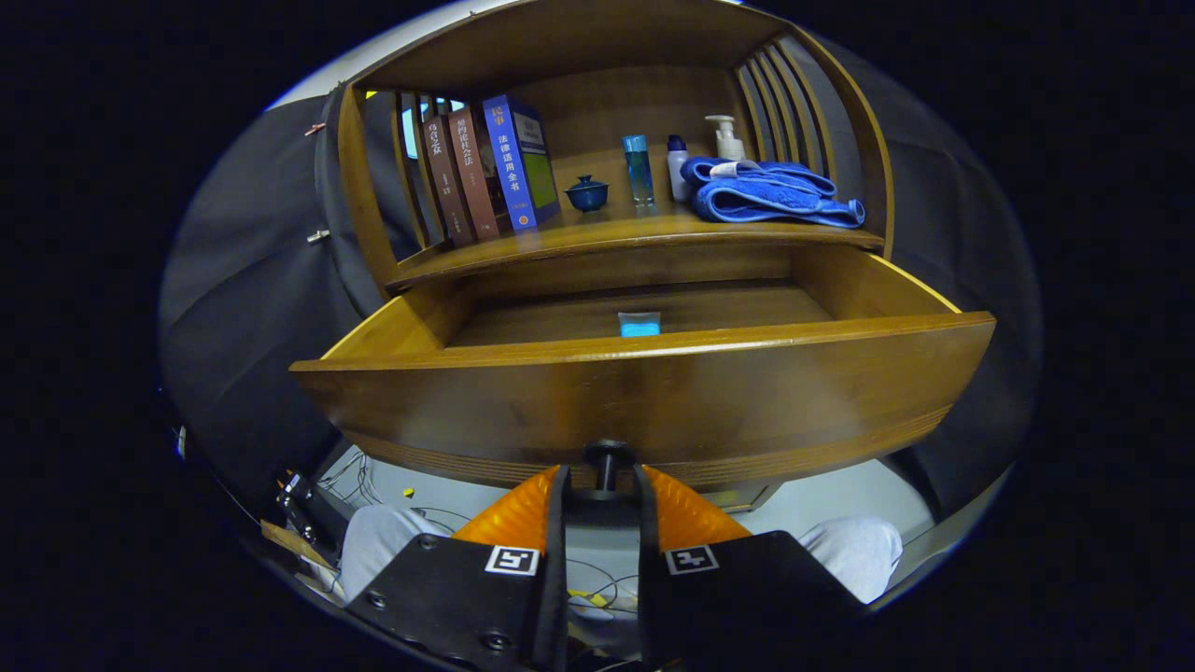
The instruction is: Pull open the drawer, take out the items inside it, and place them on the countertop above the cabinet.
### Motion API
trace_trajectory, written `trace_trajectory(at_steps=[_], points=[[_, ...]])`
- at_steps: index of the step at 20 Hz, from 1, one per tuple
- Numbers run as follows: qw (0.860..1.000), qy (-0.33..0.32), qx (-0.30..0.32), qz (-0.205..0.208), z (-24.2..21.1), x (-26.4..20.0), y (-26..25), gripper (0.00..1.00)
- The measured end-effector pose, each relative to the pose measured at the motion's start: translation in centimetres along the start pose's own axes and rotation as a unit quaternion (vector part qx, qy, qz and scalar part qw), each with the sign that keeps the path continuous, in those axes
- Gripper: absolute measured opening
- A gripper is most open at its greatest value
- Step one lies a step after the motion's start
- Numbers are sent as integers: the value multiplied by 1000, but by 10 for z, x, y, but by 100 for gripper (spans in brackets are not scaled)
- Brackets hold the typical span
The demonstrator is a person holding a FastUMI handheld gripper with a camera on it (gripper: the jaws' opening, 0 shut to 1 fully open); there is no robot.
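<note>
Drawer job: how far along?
Done: the drawer is pulled well out of the cabinet. In hand: the tool sits at the knob, which lies between its fingers; contact is unclear. Left: a small blue item lies inside and goes up onto the countertop, beside the books and towel.

Wall: dark cloth [243, 280] hangs behind and to both sides of the cabinet.
Floor: pale grey floor [840, 499], loose cables [359, 471] lying on it.
Light: dim, with a bright window [409, 121] behind the slats.
</note>
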State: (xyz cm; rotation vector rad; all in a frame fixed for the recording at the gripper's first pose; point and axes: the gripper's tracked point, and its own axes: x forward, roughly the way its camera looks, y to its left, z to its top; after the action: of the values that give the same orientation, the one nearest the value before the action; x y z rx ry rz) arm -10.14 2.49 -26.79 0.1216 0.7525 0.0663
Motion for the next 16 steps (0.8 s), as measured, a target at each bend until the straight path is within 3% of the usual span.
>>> trace_trajectory(at_steps=[10,12,16], points=[[1000,16,8,6,-19,-10,-1,34],[1000,11,22,4,-17,-12,-2,45],[1000,8,10,3,-14,-23,-1,96]])
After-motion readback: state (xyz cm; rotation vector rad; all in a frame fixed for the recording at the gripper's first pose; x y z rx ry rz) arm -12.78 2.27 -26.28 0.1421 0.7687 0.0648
